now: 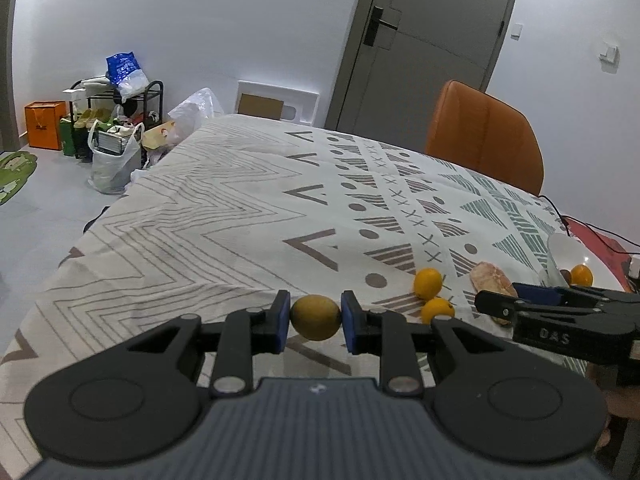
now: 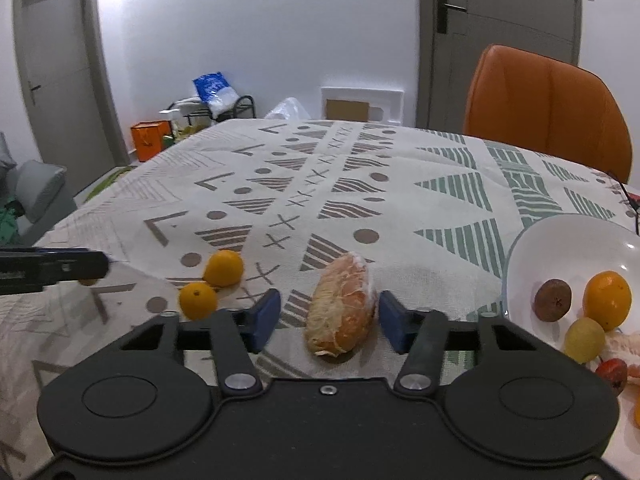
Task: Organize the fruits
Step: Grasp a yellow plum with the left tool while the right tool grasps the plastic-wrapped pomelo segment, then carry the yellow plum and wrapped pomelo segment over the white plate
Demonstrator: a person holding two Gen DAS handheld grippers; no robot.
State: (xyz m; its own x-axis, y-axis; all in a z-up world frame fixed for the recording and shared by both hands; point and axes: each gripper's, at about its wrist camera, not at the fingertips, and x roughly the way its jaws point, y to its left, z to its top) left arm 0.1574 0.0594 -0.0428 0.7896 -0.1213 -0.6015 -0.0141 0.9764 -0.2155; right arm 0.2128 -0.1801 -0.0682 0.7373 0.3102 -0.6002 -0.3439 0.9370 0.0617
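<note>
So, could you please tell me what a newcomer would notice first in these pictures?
Probably the yellow-green fruit pinched in the left gripper above the patterned tablecloth. Next, the peeled citrus segment lying between the right gripper's fingers, and the white bowl of fruit at the right.

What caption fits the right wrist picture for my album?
Right gripper jaws straddle a peeled orange citrus segment beside a white bowl of fruit.

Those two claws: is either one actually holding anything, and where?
The left claw grips a small yellow-green round fruit by its sides. The right claw straddles a peeled orange citrus segment without clamping it.
</note>
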